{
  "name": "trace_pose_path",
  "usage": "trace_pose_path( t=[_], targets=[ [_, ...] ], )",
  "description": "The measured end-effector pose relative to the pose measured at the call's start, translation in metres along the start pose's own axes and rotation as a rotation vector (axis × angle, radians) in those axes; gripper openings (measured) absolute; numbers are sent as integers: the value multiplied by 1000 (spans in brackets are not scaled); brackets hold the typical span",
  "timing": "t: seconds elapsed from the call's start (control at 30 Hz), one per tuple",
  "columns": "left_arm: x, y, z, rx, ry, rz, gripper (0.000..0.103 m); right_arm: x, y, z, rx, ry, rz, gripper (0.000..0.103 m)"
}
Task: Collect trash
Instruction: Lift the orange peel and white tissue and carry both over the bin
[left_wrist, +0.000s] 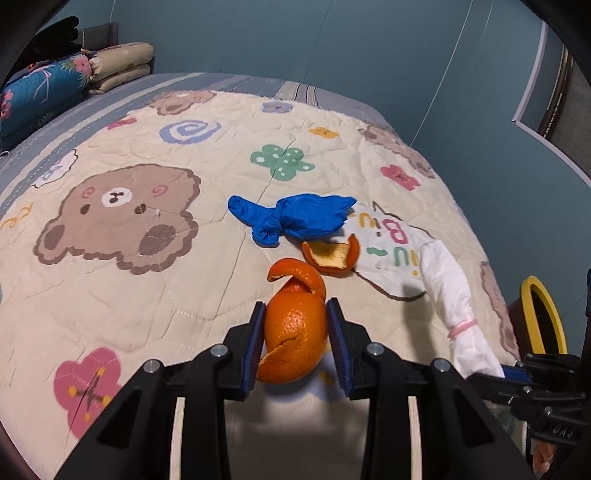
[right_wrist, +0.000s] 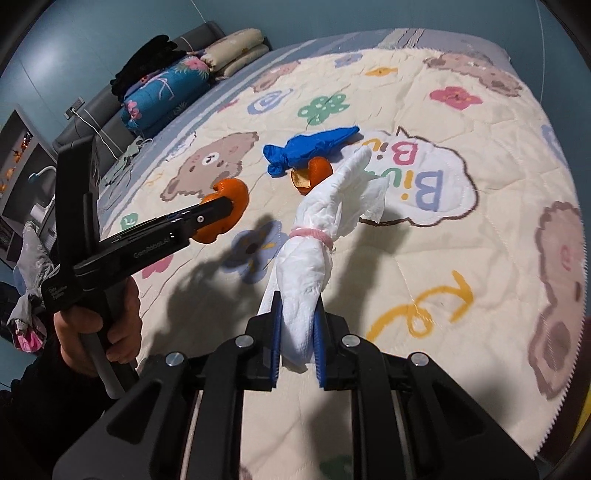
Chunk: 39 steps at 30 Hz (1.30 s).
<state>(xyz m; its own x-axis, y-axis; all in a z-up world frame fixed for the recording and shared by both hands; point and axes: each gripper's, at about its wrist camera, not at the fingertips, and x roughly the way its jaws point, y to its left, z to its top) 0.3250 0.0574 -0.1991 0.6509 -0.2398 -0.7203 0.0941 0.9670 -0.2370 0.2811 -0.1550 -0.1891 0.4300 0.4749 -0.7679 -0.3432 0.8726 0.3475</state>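
Gripping a large piece of orange peel (left_wrist: 295, 332), the left hand-held gripper (left_wrist: 297, 332) is seen clamped on it above the quilt (left_wrist: 147, 295), clear of the bed surface. A rolled white tissue bundle (right_wrist: 314, 258), banded with a pink elastic (right_wrist: 312, 233), is pinched at its lower end by the right hand-held gripper (right_wrist: 297, 339). So the pick-up step is judged done for these two pieces, and the carry to a bin comes next. A yellow-rimmed container (left_wrist: 543, 314) is glimpsed past the bed's right edge; whether anything lies inside cannot be told, and it is only presumed to be the trash bin. Left on the quilt are a knotted blue glove (left_wrist: 291, 218) and a smaller orange peel (left_wrist: 332, 256), just beside each other. The next move calls for both loads to be swung over that rim and released, then a return for the remaining two.
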Motion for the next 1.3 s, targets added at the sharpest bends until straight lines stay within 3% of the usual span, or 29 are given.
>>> trace_pose_path(
  t=[0.67,1.0,1.3],
  targets=[
    [-111,-32,-15,42,-151,-34,32,-135,-20,-42,61,-179,-14,14],
    [-140,-66,-14,94,-185,-79,32,-182,-43,-54,91,-268,-42,14],
    [-141,-129,0,168,-213,-153,32,-215,-80,-60,150,-342,-91,14]
  ],
)
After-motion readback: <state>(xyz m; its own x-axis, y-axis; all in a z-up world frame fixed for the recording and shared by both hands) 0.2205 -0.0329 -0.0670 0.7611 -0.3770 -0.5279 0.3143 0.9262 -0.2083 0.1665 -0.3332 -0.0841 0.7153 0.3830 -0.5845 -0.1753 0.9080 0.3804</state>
